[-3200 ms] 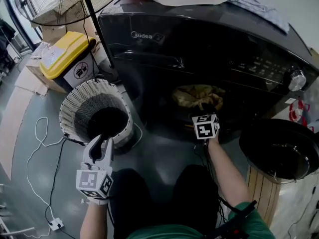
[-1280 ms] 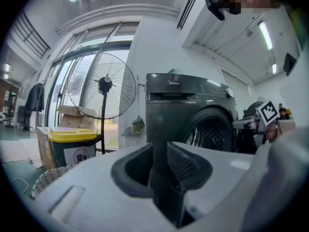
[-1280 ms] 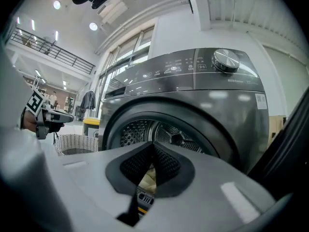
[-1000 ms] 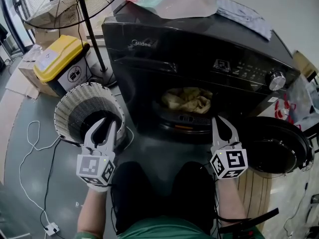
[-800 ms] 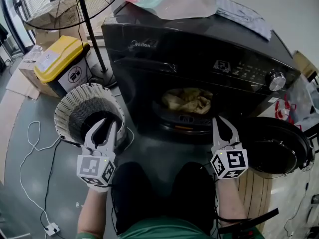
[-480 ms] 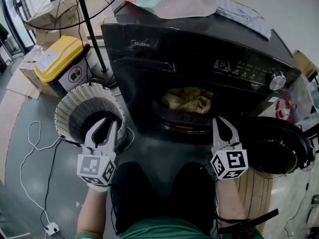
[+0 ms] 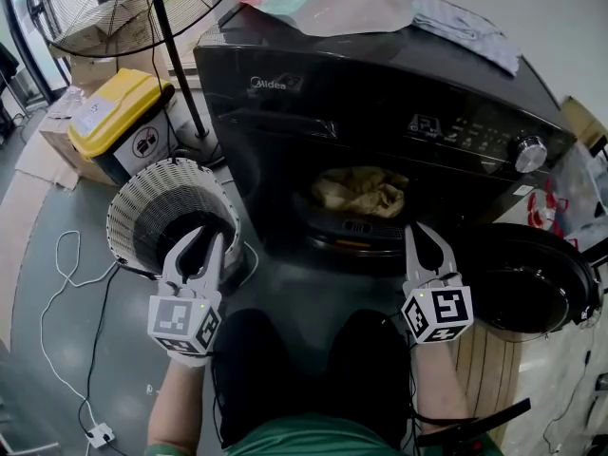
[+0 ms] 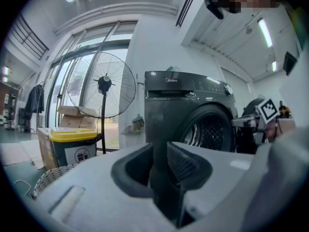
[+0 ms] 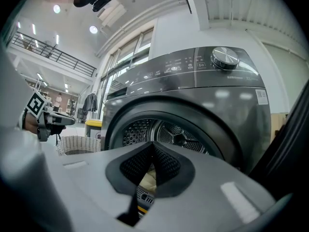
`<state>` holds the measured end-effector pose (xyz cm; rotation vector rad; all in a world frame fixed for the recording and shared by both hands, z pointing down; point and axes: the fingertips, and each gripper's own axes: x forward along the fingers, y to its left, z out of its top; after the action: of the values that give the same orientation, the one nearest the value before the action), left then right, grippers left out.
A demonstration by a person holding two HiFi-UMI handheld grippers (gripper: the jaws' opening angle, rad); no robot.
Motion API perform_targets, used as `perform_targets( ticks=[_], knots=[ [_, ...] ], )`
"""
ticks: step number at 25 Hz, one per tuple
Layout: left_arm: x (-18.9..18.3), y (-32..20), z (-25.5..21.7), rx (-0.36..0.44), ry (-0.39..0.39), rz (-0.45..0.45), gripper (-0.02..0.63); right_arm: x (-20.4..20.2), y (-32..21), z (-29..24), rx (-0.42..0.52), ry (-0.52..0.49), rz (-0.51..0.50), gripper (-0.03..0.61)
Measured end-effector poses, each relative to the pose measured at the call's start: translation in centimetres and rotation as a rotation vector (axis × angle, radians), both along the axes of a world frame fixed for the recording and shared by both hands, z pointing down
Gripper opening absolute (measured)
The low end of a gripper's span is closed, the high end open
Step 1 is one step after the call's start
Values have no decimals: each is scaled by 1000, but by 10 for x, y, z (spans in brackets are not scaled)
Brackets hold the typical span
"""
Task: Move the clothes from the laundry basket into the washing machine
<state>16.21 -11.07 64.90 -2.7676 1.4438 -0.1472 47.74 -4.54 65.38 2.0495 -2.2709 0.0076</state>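
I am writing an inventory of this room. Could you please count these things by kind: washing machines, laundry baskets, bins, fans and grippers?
Washing machine: 1
Laundry basket: 1
Yellow-lidded bin: 1
Standing fan: 1
Grippers: 2, the left gripper and the right gripper
Total: 6

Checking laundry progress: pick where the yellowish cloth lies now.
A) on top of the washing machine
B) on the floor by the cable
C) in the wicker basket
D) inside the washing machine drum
D: the yellowish cloth sits inside the open round mouth of the washing machine, not in the basket.
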Motion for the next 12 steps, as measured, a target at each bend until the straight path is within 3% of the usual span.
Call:
perform_targets(
  ticks=[12],
  knots=[
    [-2, -1, 2, -3, -7, 0, 89, 0, 0, 2, -3, 5, 0, 1]
  ],
)
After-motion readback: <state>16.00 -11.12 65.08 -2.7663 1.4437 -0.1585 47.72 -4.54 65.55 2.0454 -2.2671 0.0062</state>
